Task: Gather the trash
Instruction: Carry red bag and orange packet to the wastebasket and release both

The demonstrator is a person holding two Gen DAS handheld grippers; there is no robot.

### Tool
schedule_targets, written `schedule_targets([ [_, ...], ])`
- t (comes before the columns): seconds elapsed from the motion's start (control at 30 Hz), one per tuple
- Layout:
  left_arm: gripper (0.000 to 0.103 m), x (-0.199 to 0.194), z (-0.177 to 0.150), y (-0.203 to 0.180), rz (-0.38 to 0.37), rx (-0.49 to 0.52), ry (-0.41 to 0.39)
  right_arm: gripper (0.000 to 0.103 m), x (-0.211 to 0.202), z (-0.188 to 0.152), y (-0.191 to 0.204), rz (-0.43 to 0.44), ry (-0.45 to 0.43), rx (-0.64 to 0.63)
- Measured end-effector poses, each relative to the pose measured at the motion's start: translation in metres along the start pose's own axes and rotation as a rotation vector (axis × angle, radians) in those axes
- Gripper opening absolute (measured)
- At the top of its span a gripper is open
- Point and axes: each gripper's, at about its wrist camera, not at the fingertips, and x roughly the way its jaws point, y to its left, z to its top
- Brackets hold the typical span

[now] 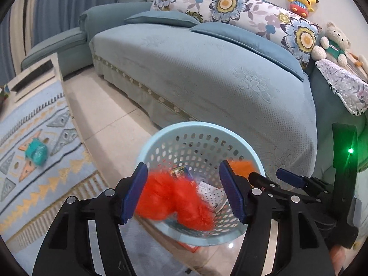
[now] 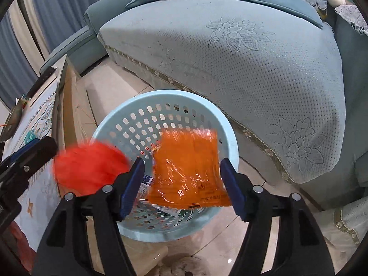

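Note:
A light blue perforated basket (image 1: pixel 161 135) (image 2: pixel 142 96) stands on the floor by the sofa, with wrappers inside. My left gripper (image 1: pixel 184 191) is open above it; a blurred red net bag (image 1: pixel 174 202) is between its jaws, over the basket's near rim. It also shows as a red blur in the right wrist view (image 2: pixel 89 165). My right gripper (image 2: pixel 181 184) is open over the basket; a blurred orange plastic wrapper (image 2: pixel 188 168) sits loose between its jaws. A teal crumpled wrapper (image 1: pixel 36 151) lies on the patterned cloth at left.
A blue sofa (image 1: pixel 207 69) with a textured cover runs behind the basket, with floral cushions and plush toys on its back. A low table with a patterned cloth (image 1: pixel 34 138) is at left. Pale floor tiles (image 1: pixel 110 115) lie between table and sofa.

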Motion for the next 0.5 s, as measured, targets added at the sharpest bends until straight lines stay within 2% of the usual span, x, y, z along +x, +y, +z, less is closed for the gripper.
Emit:
schedule_targets([
  [0.17,0.073,-0.030,0.006,0.015,0.015,-0.012,-0.044,0.064,-0.012,0.002,0.003,0.007,-0.030,0.003],
  [0.5,0.073,-0.105,0.002,0.064,0.055,-0.104,-0.134,0.065,-0.053,0.010,0.049,0.054,-0.099,-0.068],
])
